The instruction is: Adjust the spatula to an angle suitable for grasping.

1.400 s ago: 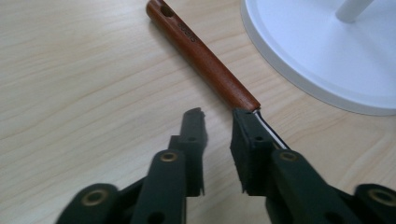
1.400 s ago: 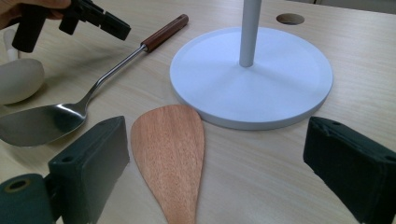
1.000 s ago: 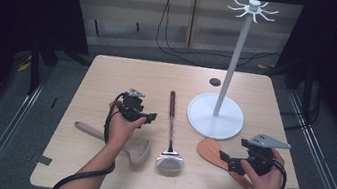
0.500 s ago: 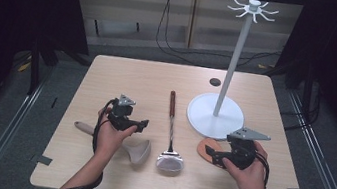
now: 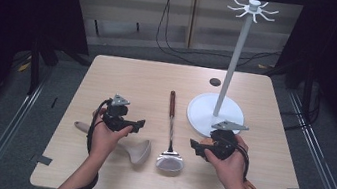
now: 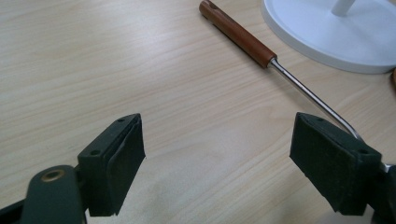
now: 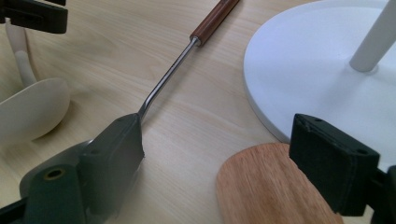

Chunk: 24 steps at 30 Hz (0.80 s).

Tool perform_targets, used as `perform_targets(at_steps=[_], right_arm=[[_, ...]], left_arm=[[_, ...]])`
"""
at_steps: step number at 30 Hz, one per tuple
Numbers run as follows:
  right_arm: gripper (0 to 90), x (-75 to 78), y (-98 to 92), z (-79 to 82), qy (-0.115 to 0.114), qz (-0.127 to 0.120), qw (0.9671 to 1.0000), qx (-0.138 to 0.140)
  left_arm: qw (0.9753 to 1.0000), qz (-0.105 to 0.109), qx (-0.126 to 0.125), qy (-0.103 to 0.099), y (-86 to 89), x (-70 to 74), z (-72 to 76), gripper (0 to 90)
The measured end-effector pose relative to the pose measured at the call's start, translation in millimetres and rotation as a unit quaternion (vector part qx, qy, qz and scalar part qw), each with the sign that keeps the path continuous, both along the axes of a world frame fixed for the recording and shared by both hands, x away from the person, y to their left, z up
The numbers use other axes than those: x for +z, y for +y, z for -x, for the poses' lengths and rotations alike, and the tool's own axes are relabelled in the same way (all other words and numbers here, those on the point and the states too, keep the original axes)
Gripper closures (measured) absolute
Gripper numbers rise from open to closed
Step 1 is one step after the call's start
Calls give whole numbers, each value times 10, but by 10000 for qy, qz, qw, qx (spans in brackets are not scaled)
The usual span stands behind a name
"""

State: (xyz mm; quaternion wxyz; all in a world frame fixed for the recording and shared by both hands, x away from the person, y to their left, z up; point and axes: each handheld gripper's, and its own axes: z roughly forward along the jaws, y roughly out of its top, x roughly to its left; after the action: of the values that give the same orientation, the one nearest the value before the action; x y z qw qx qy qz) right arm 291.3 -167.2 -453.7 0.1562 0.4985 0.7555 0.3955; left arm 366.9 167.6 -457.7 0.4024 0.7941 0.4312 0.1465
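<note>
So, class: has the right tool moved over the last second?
Yes. The right tool has moved left, from beside the white stand base toward the metal ladle.

The place looked like a laboratory recording booth, because the light wooden table (image 5: 124, 75) stood between black curtains (image 5: 10, 25), with metal floor rails (image 5: 8, 136) on both sides and loose cables (image 5: 175, 35) behind it.

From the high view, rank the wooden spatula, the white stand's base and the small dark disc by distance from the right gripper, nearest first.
1. Wooden spatula, under the right gripper.
2. Stand base, just beyond.
3. Dark disc, at the far edge.
</note>
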Motion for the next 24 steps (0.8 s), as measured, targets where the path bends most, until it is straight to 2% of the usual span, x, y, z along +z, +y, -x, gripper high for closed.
perform_targets(at_steps=[8,10,15,20,21,24], right_arm=[[251,1,273,-157,222,-49,9997,-50],[280,-9,351,-200,257,-68,9996,0],[345,-43,525,-286,311,-41,9995,106],[439,-109,655,-356,449,-132,9987,206],[466,-132,678,-366,472,-119,9986,215],[485,-218,728,-398,582,-115,9980,215]], left_arm=[[10000,-56,-12,37,40,-25,5,166],[10000,-4,-7,18,42,-23,2,162],[10000,-37,-14,-10,77,-7,-5,158],[10000,12,58,-23,97,-5,-6,157],[10000,-65,3,-24,109,1,-6,156],[10000,-26,31,-22,103,2,0,156]])
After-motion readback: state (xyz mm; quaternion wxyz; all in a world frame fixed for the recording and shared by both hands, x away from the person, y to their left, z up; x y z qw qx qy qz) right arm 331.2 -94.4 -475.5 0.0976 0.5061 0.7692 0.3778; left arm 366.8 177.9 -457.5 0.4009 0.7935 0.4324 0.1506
